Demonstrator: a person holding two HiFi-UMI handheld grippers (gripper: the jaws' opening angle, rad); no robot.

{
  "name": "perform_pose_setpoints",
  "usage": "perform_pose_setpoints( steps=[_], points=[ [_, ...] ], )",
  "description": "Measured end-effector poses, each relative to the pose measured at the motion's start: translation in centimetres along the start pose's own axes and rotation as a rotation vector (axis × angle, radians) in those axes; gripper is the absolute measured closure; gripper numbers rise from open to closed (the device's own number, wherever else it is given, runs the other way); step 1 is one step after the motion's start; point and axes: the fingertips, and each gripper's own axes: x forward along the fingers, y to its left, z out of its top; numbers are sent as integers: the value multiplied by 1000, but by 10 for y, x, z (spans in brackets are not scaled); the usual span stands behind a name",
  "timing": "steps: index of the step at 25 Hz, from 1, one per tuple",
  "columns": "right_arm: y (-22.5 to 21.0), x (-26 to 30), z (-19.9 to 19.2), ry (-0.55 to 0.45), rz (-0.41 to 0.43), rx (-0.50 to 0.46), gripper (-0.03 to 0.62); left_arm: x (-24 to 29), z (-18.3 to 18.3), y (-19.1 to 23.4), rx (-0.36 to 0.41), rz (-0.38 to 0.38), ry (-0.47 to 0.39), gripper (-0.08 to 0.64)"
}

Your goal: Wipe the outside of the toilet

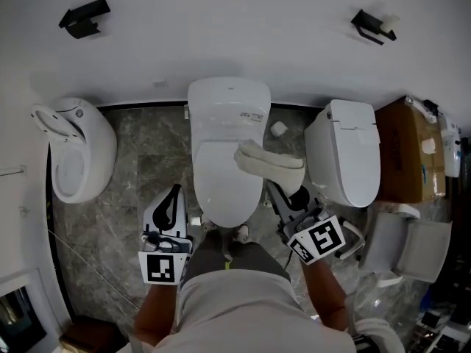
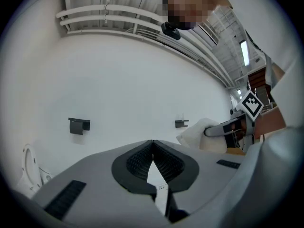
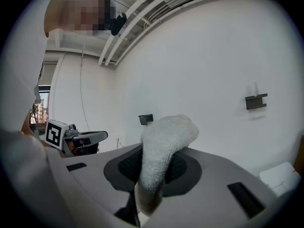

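The white toilet [image 1: 227,134] stands against the wall with its lid down. A white cloth [image 1: 268,164] hangs over the lid's right side, and my right gripper [image 1: 276,188] is shut on it from the right front. In the right gripper view the cloth [image 3: 164,144] sticks up out of the closed jaws of that gripper [image 3: 161,156] and hides the fingertips. My left gripper [image 1: 173,194] is held off the toilet's left front corner, shut, holding nothing. In the left gripper view its tips [image 2: 152,141] meet, and the cloth [image 2: 198,134] shows to the right.
A white open bowl fixture [image 1: 77,149] stands on the left and a second closed toilet [image 1: 346,153] on the right, with a cardboard box [image 1: 405,153] beyond it. A paper roll [image 1: 278,129] lies on the marble floor. Black brackets [image 1: 85,17] [image 1: 372,24] hang on the wall.
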Motion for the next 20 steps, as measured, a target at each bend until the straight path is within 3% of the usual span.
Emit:
perform_pose_setpoints(
  steps=[6,10,20],
  points=[
    [-19,60,-55,13,11,-15,499,41,-62,38,31,-11,53,541],
    [-33,95,-110,23,32,-13,500,69,-99,62,48,38,8,541],
    [-64,157,-243,60,90,-34,500,103,-235,58,20,45,75,541]
  ],
)
